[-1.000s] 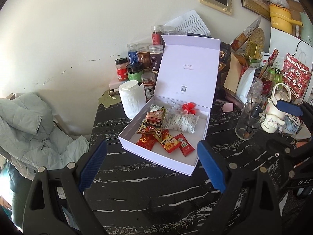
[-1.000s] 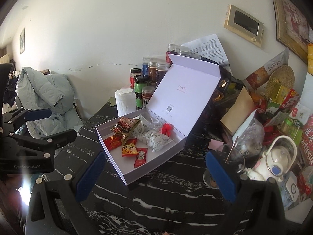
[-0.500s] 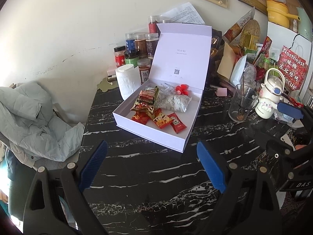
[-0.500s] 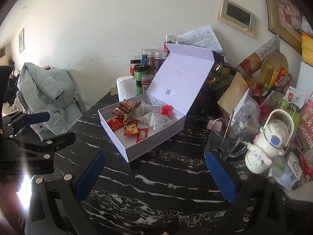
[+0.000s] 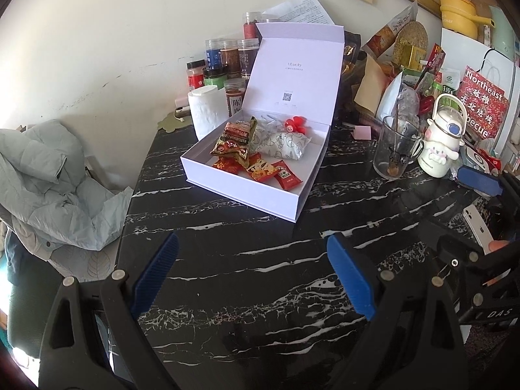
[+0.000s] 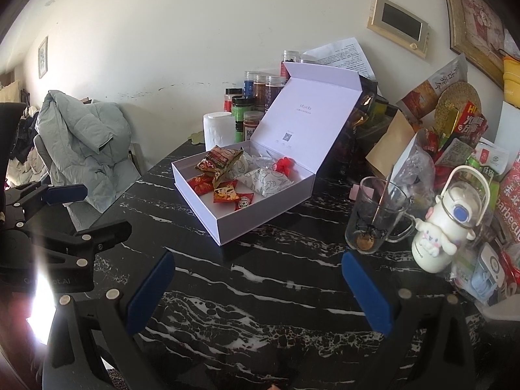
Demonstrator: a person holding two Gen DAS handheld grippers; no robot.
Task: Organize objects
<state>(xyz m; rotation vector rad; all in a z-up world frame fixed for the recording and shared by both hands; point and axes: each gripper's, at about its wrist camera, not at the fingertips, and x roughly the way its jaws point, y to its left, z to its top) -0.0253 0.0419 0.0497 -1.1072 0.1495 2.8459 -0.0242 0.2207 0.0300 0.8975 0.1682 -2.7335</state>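
While both tools hang above the near part of the black marbled surface (image 5: pixel 260 260), the white box (image 5: pixel 247 191) sits toward the far middle, its long axis running from near-left to far-right in the right wrist view, with the hinged lid (image 6: pixel 308 120) standing upright at its far side. Inside lie red and brown snack packets (image 5: pixel 234 143), a pale patterned pouch (image 5: pixel 286 144) and a small red object (image 5: pixel 294 123) near the lid. The left tool (image 5: pixel 252 273) is spread wide and holds nothing; the right tool (image 6: pixel 256 289) is likewise spread and empty. A glass mug (image 6: pixel 373 217) stands right of the box, beside a white cartoon bottle (image 6: pixel 445 230); spice jars (image 5: pixel 227 61) cluster behind the box.
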